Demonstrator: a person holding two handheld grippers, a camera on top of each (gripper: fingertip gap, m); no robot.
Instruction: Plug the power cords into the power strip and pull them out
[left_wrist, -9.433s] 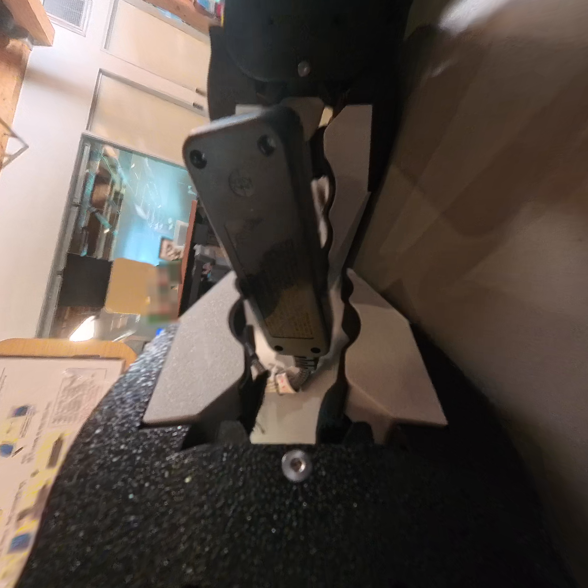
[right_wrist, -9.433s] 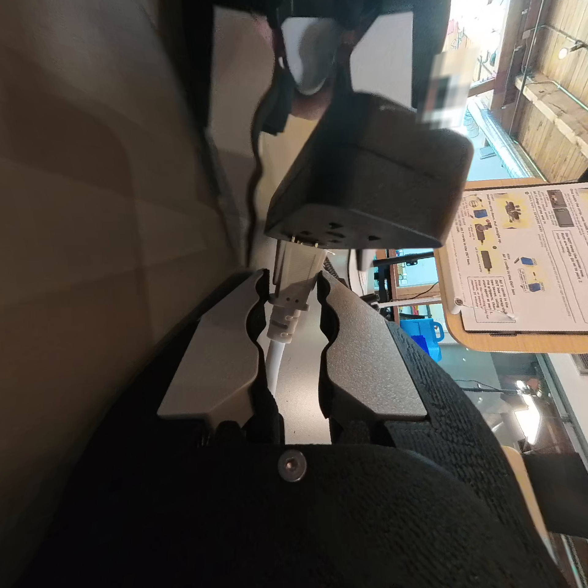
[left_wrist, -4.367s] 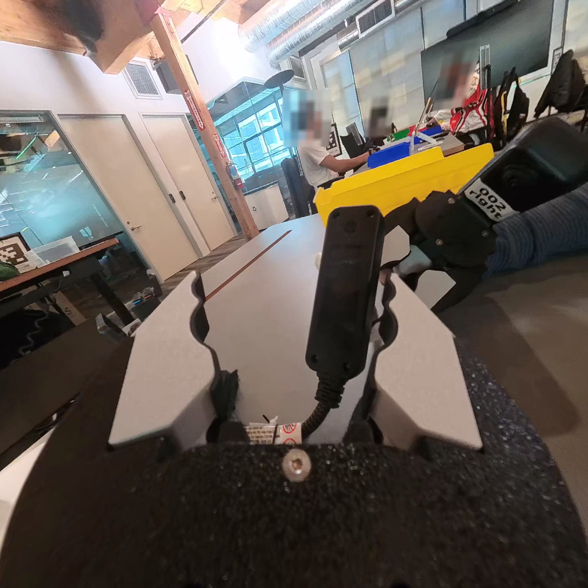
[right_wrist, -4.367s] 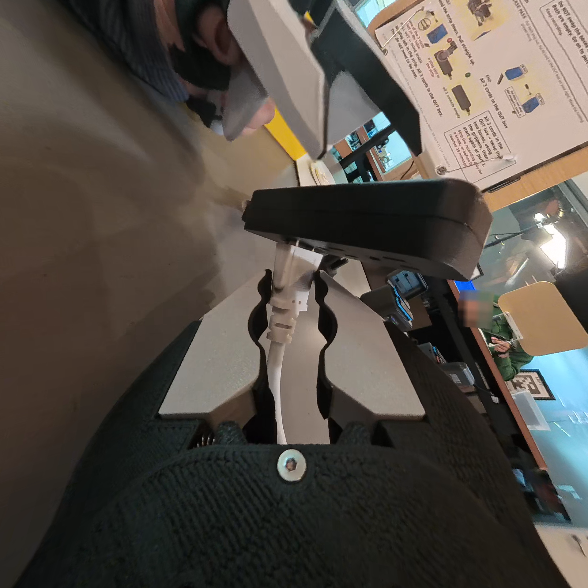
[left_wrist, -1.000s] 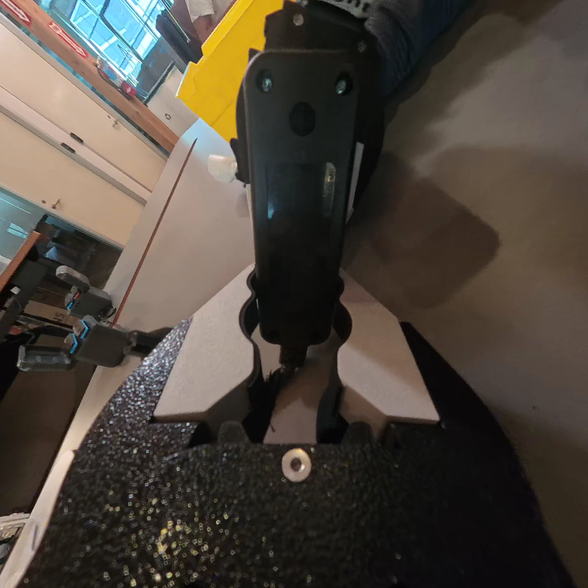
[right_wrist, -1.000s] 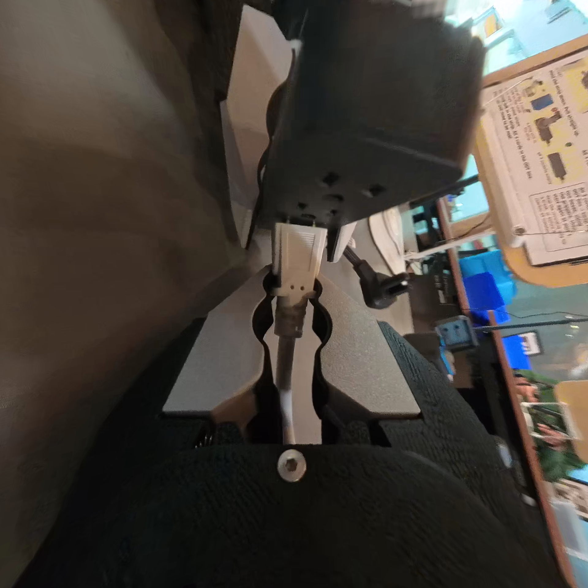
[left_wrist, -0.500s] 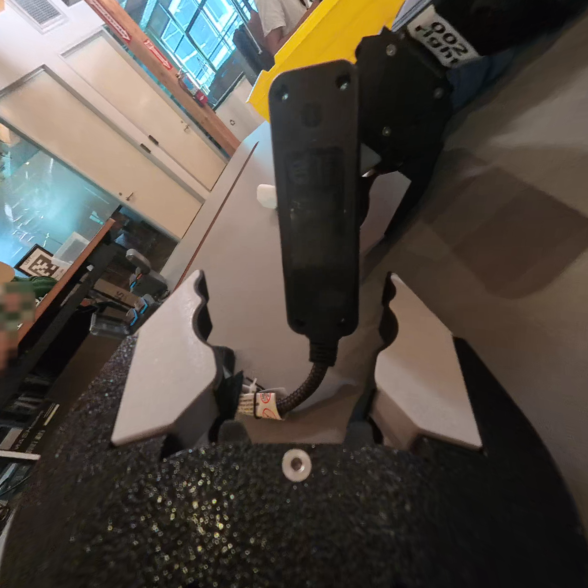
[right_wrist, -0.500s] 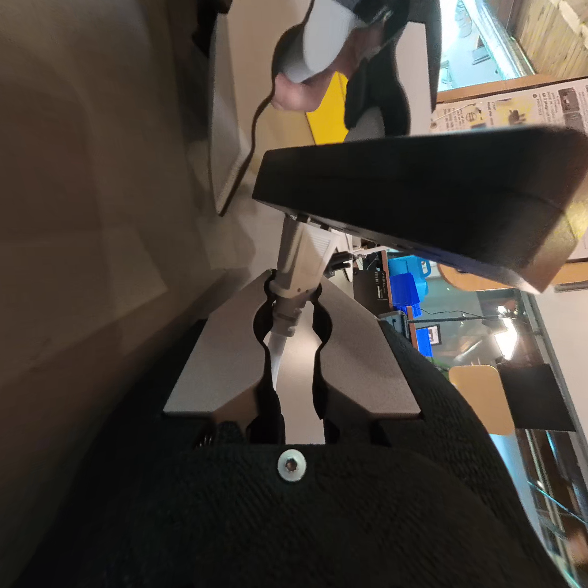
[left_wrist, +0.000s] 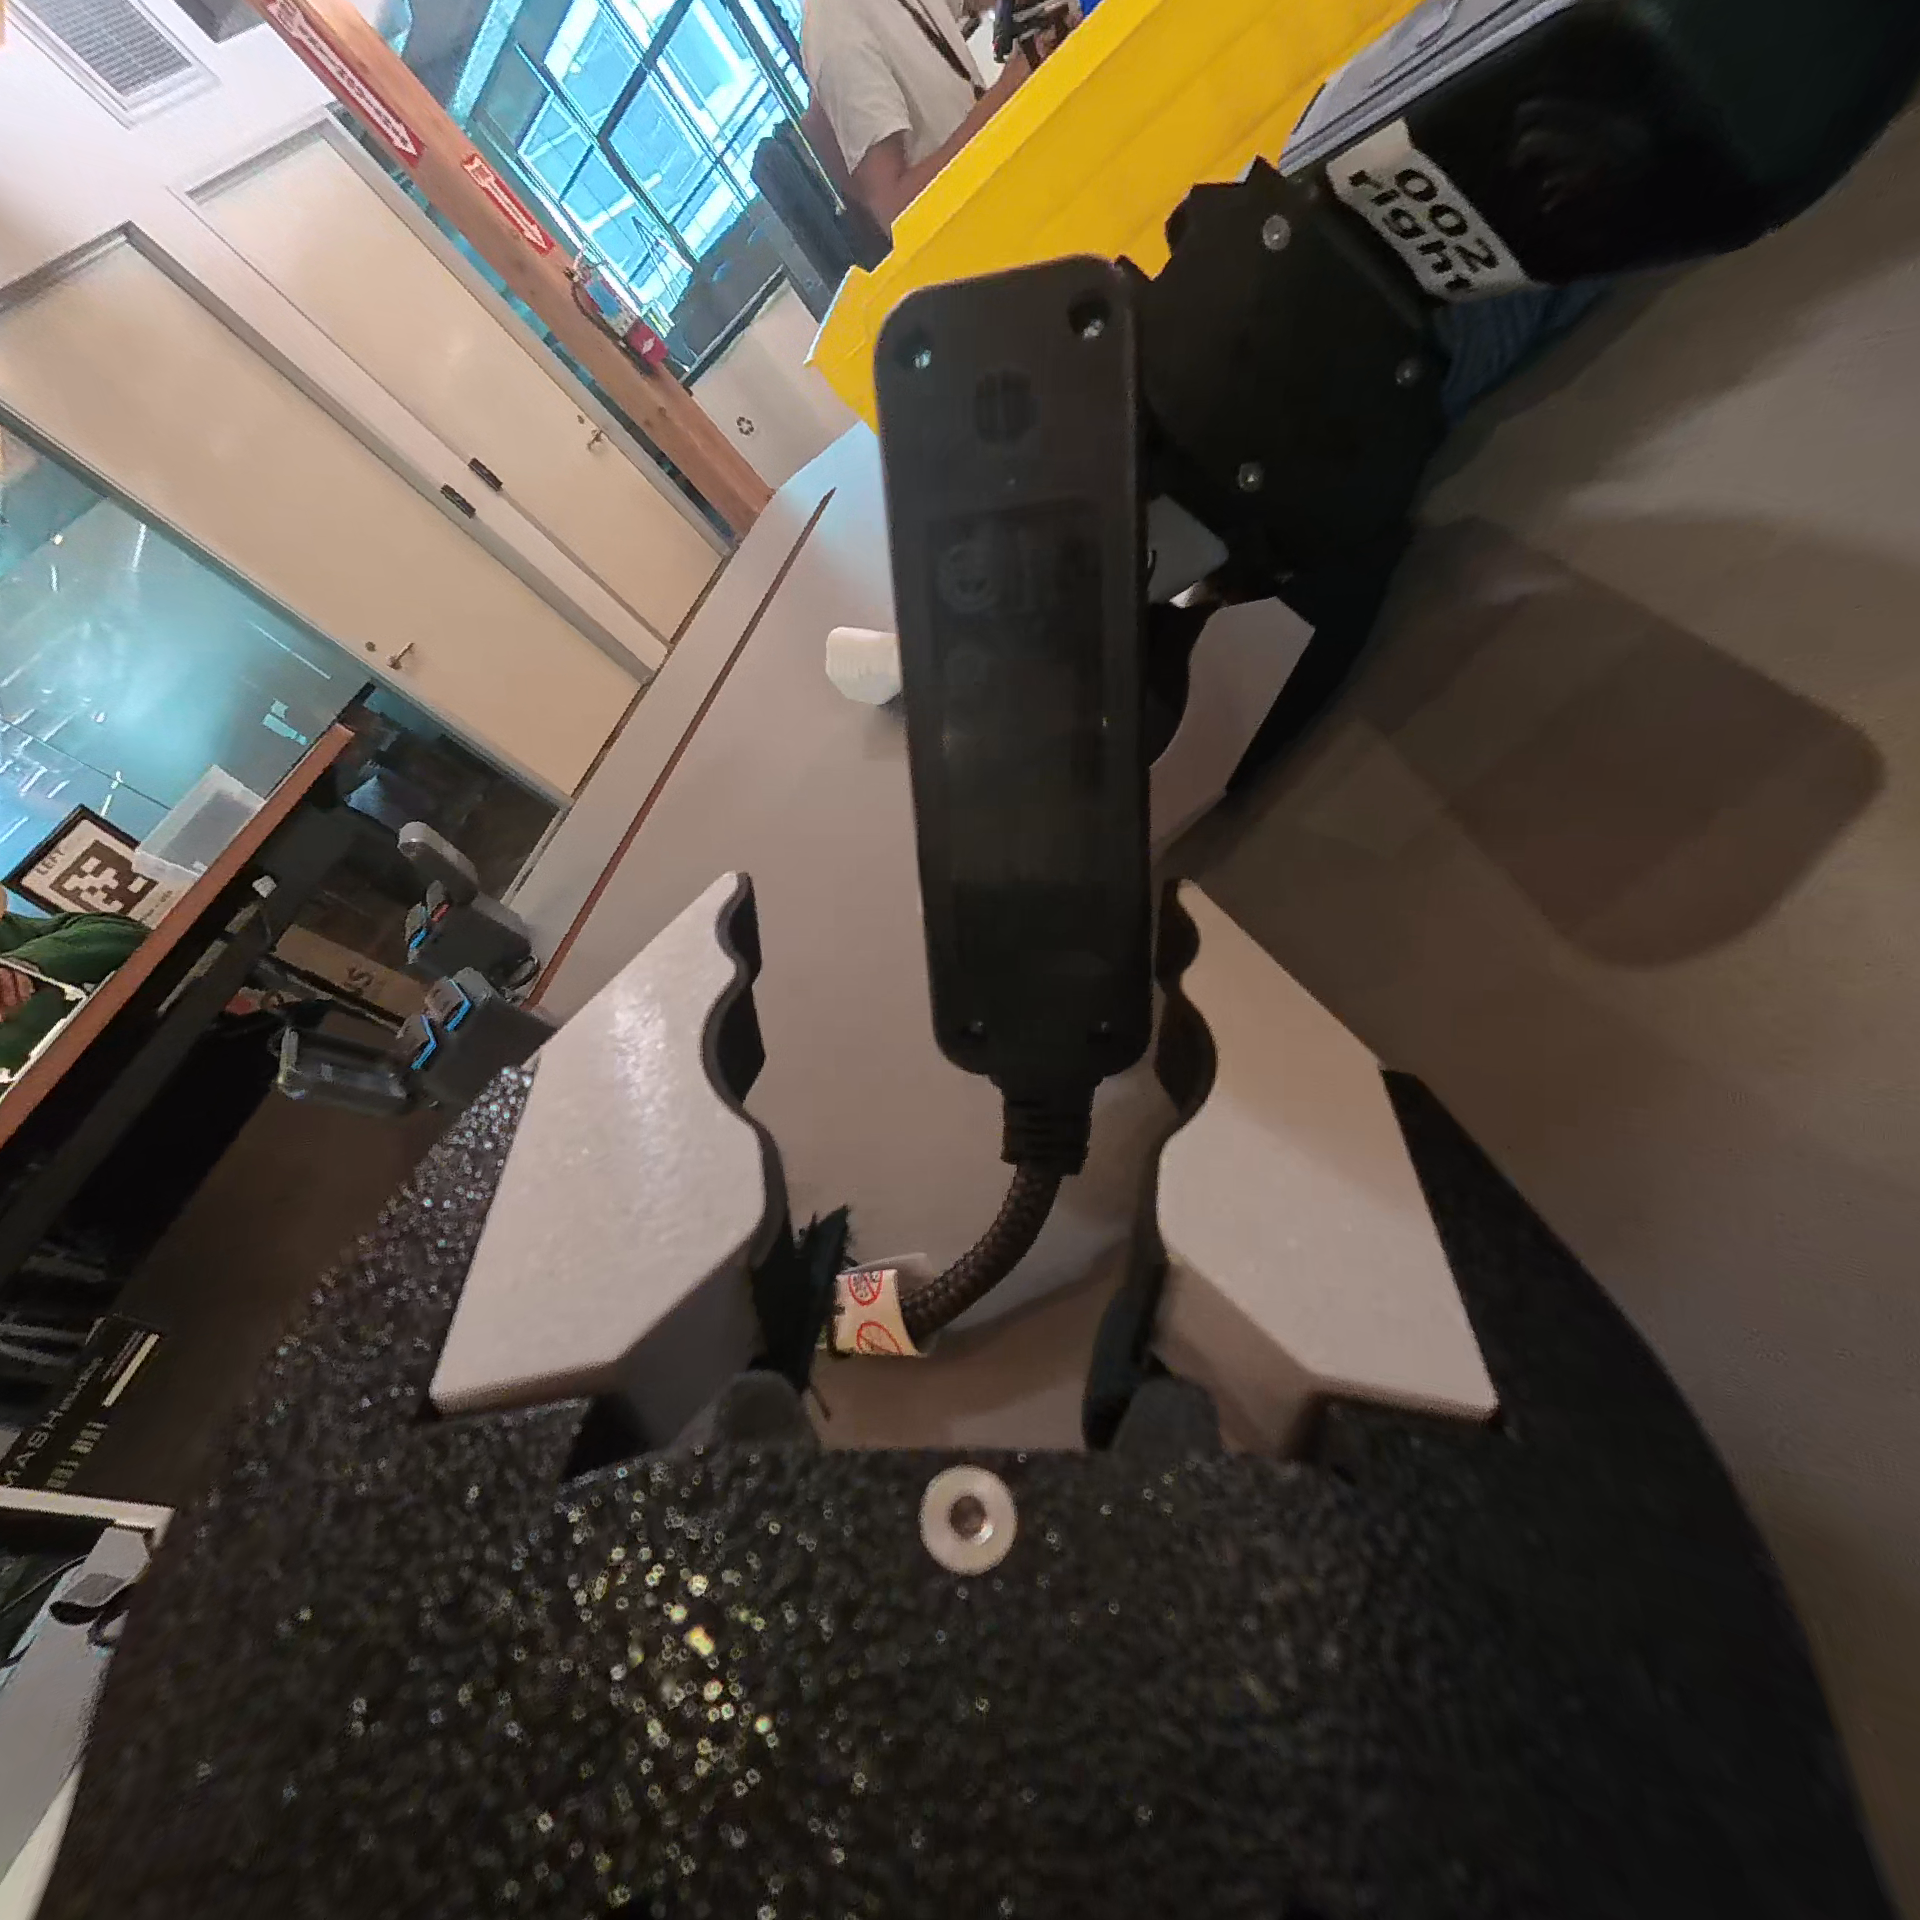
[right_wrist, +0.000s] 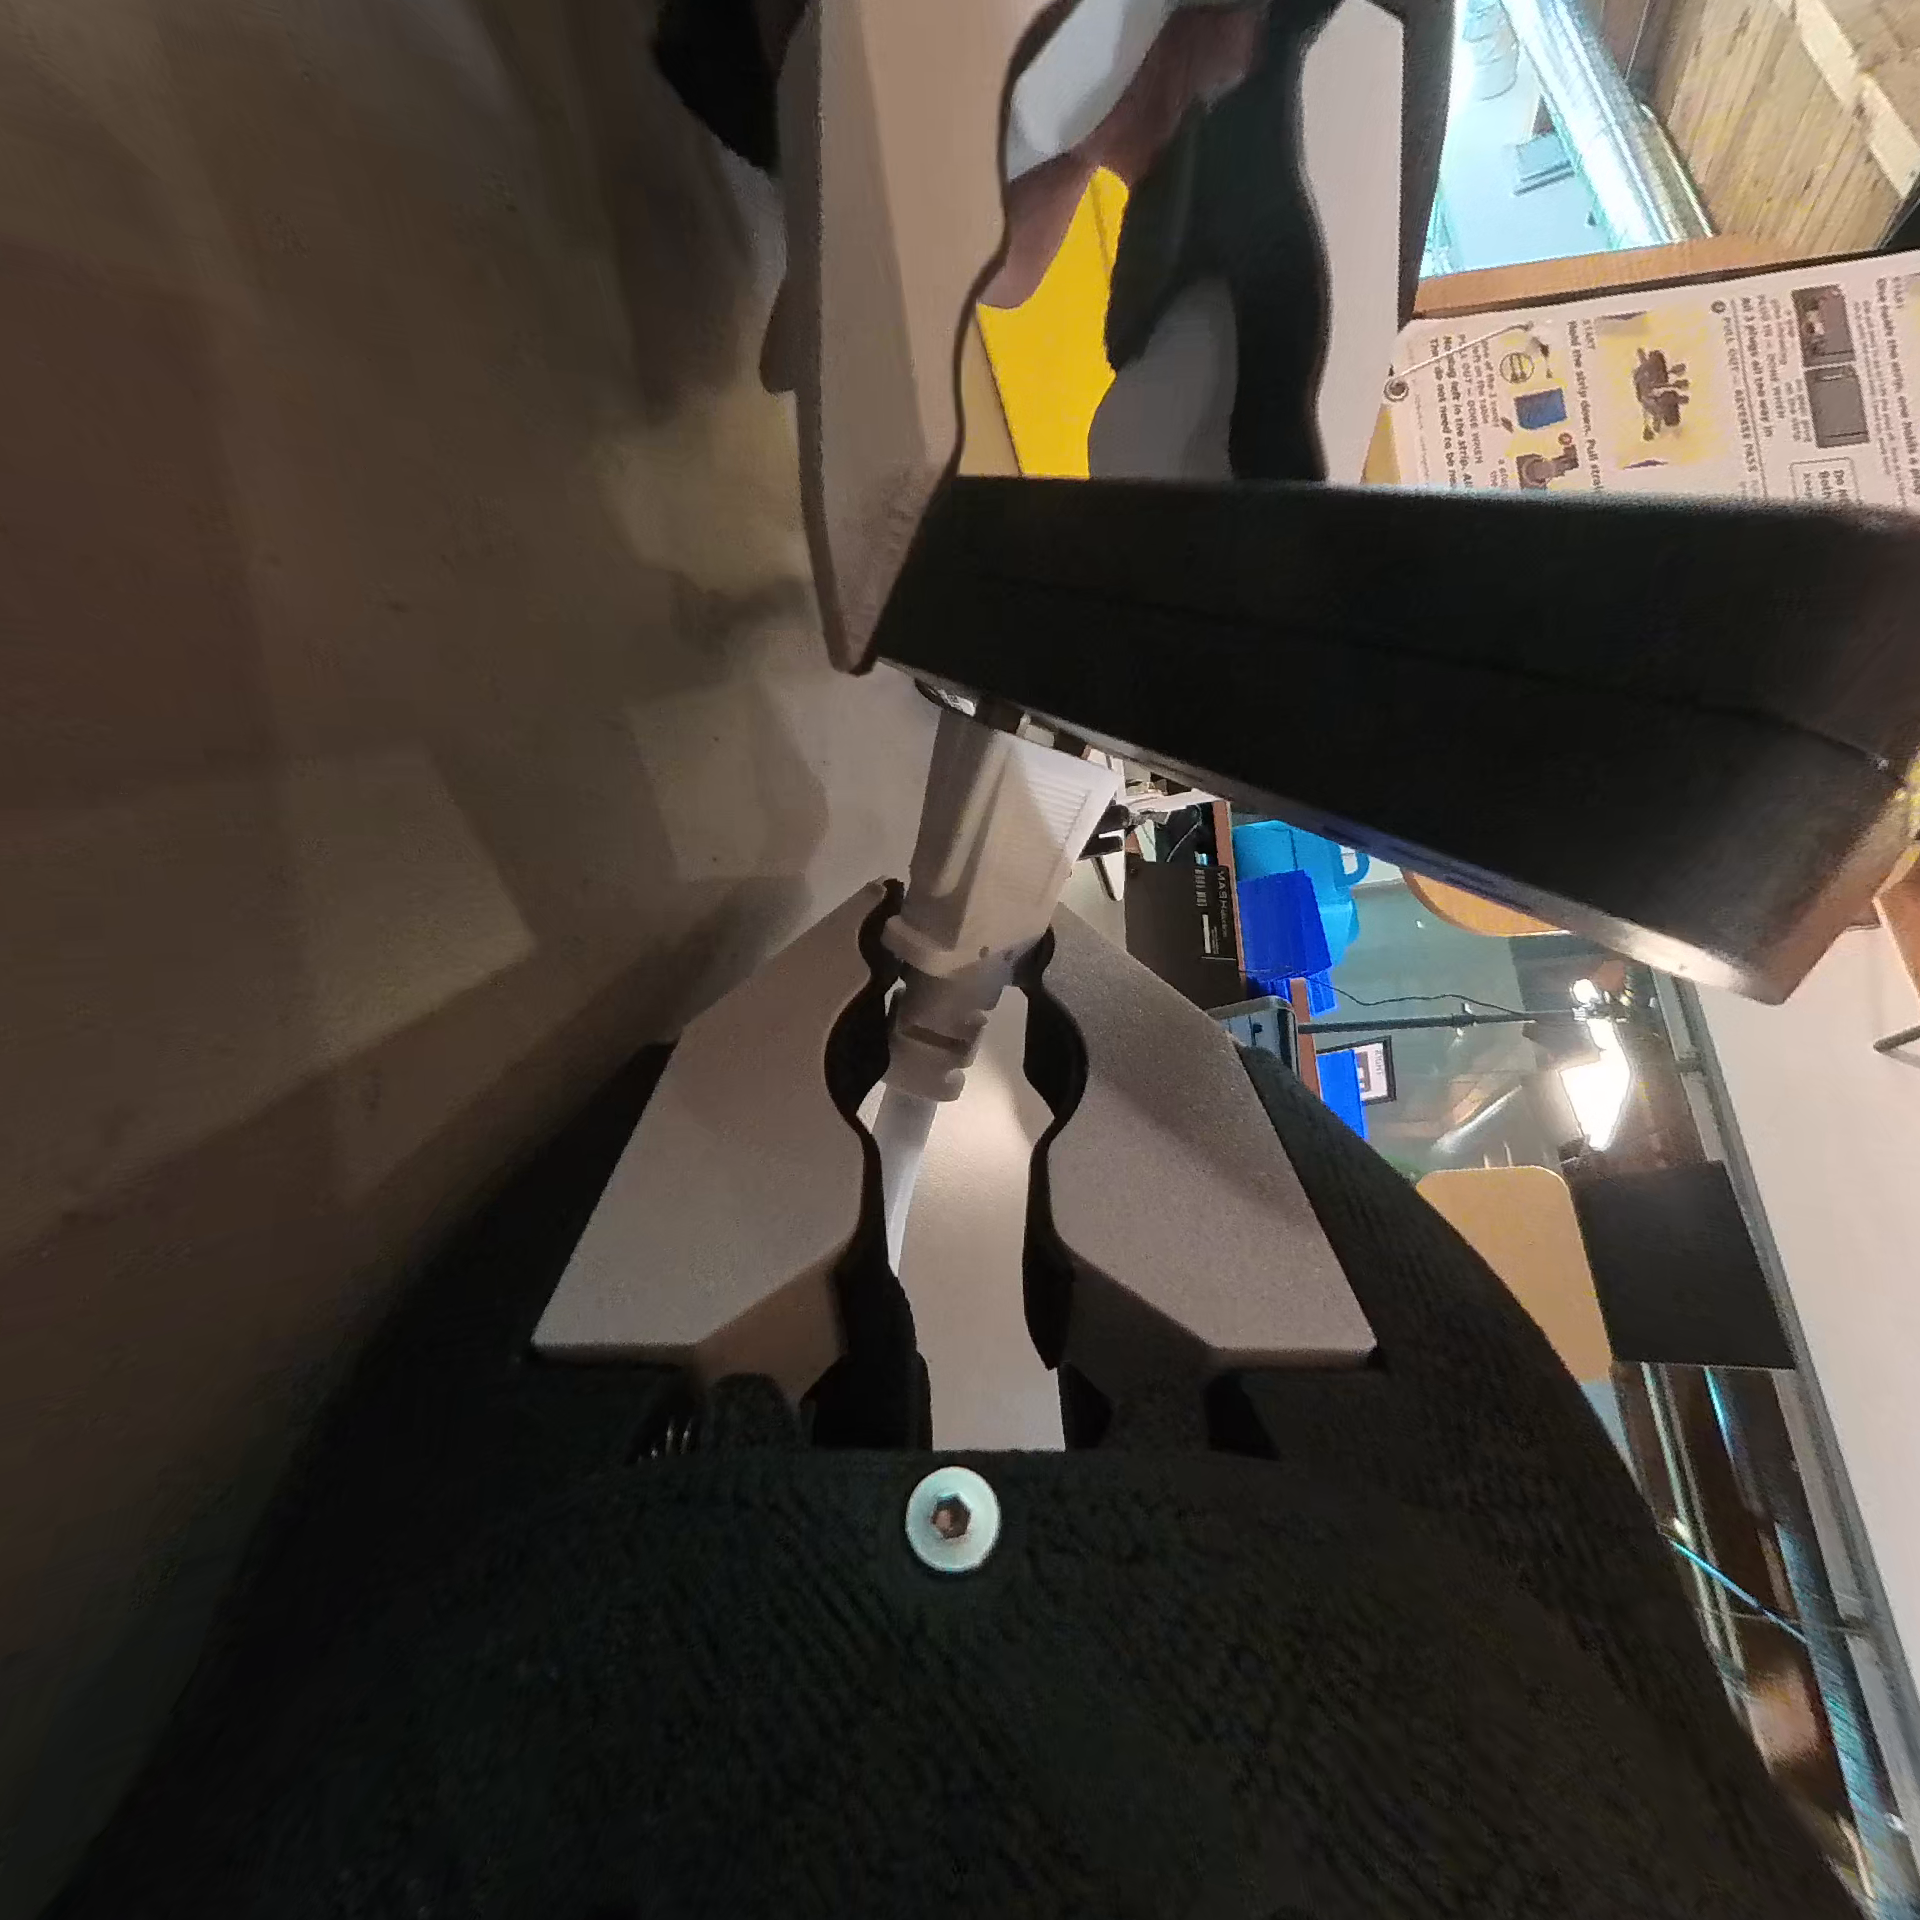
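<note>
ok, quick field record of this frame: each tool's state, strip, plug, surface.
left tool: open, fingers either side of the strip's cord end, not clamping it
right tool: shut on the white plug
power strip: black, seen from its back in the left wrist view, braided cord leaving its near end
white plug: at the strip's socket face; whether fully seated cannot be told
table: grey
background: yellow bin, instruction sheet

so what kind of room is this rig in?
Probably a shared lab or workshop office: glass-walled rooms beside the grey table, blue storage bins behind, a yellow bin, and an illustrated instruction sheet posted on a board.
</note>
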